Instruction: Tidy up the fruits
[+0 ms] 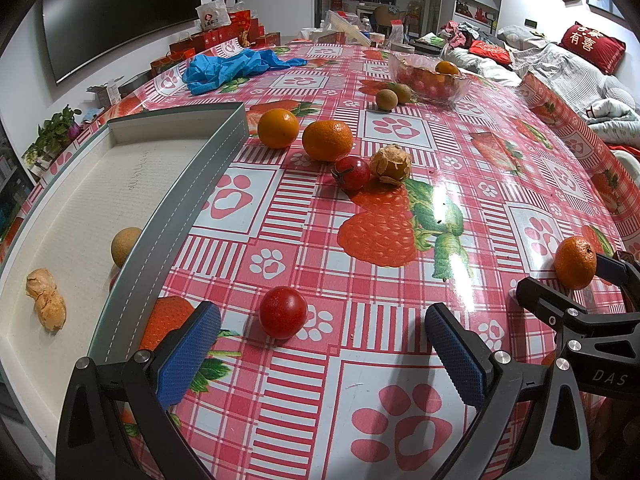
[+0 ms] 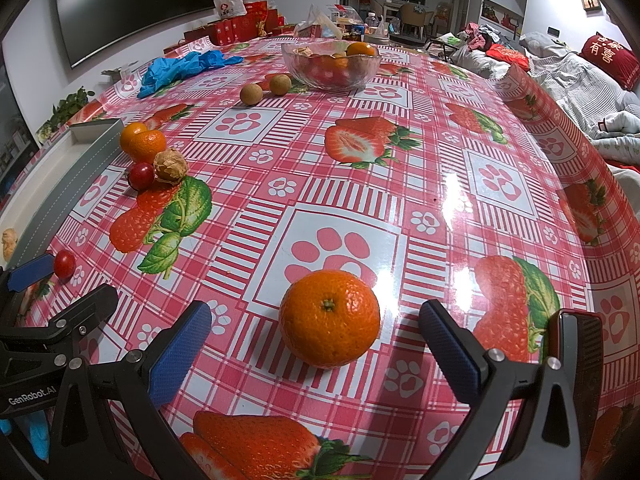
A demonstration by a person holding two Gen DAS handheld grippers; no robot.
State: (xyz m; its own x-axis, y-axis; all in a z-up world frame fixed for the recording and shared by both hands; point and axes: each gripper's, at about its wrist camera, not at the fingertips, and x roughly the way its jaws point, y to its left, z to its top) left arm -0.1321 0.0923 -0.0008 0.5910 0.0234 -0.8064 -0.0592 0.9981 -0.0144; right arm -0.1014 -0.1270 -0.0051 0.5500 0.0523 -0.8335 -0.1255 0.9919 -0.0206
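Starting at the left, the tray holds two fruits, its near part cut off by the frame. The left gripper gapes wide and empty, a tomato just ahead, left of centre, beside the tray wall. The right gripper, equally wide, has a mandarin sitting squarely between its fingers, untouched, stem up. The bowl's contents are hard to make out.

Black tool frames, silver screws, blue textured pads.

Red-white plaid plastic tablecloth had strawberry and paw prints; round orange tangerine sat between blue-padded claw fingers.
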